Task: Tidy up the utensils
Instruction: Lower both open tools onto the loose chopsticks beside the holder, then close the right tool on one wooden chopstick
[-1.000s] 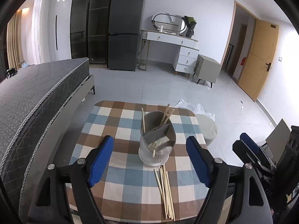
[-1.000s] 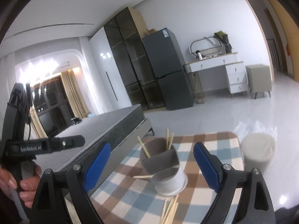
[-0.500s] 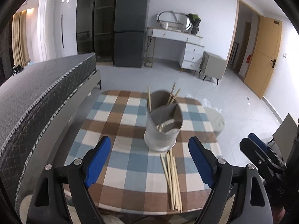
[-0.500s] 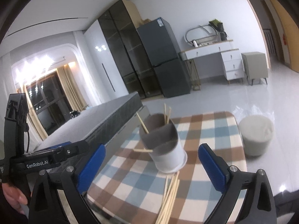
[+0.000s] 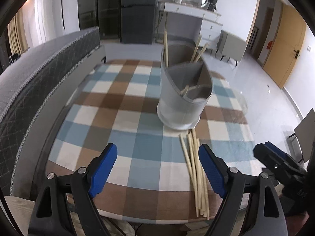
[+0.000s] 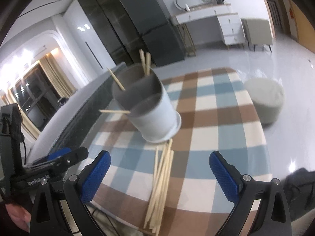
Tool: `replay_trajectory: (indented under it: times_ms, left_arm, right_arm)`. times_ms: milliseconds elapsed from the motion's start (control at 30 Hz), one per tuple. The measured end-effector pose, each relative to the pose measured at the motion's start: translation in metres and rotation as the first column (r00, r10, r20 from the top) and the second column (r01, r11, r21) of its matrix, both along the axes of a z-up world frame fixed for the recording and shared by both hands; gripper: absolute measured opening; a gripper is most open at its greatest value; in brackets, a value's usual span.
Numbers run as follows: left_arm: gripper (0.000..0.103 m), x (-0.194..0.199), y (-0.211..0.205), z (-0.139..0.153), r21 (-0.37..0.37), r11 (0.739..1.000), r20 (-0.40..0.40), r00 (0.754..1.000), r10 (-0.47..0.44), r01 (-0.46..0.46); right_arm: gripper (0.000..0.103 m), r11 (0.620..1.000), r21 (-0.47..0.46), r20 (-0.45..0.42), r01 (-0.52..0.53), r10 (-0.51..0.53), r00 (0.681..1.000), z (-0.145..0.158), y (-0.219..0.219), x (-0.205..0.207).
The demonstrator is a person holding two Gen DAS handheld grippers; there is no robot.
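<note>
A grey divided utensil holder (image 5: 184, 95) stands on a checked table (image 5: 126, 114) with a few chopsticks sticking out; it also shows in the right wrist view (image 6: 146, 106). A bundle of loose wooden chopsticks (image 5: 195, 169) lies on the table in front of the holder, seen too in the right wrist view (image 6: 160, 182). My left gripper (image 5: 157, 169) is open and empty, just left of the bundle near the table's front edge. My right gripper (image 6: 159, 177) is open and empty, above the bundle.
A dark bed (image 5: 39, 64) runs along the table's left side. A round grey stool (image 6: 264, 100) stands on the floor at the table's far right. A fridge (image 5: 137, 11), a white dresser (image 5: 196, 19) and a door (image 5: 283, 47) are far behind.
Both grippers have come lower and closer to the table. The holder and the chopstick bundle look larger. Both stay open.
</note>
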State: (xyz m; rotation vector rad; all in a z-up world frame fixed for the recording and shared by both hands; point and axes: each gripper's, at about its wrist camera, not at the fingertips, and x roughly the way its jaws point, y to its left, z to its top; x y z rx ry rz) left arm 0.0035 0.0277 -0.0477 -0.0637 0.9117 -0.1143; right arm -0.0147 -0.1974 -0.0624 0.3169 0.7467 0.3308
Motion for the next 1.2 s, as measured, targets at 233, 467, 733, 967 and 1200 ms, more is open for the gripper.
replay_trajectory:
  times_ms: [233, 467, 733, 967, 1200]
  left_arm:
    - [0.081, 0.026, -0.002, -0.05, -0.027, 1.0, -0.175, 0.985, 0.004, -0.009]
    - [0.081, 0.037, -0.002, -0.062, -0.04, 0.998, -0.228, 0.973, 0.037, -0.047]
    - [0.081, 0.037, 0.012, -0.07, -0.07, 0.993, -0.297, 0.952, 0.072, -0.097]
    - [0.081, 0.037, 0.024, -0.07, -0.104, 0.986, -0.325, 0.941, 0.091, -0.131]
    - [0.081, 0.041, 0.033, -0.07, -0.132, 0.98, -0.345, 0.934, 0.097, -0.15]
  right_arm:
    - [0.094, 0.998, -0.064, -0.155, 0.01, -0.02, 0.988, -0.037, -0.002, 0.022]
    - [0.062, 1.0, 0.017, -0.274, -0.013, 0.017, 0.961, -0.062, -0.009, 0.05]
    - [0.043, 0.991, 0.004, -0.319, -0.133, 0.128, 0.939, -0.072, 0.027, 0.098]
    - [0.028, 0.969, -0.169, -0.353, -0.18, 0.111, 0.929, -0.085, 0.063, 0.122]
    - [0.004, 0.924, -0.323, -0.338, -0.207, 0.092, 0.937, -0.086, 0.08, 0.117]
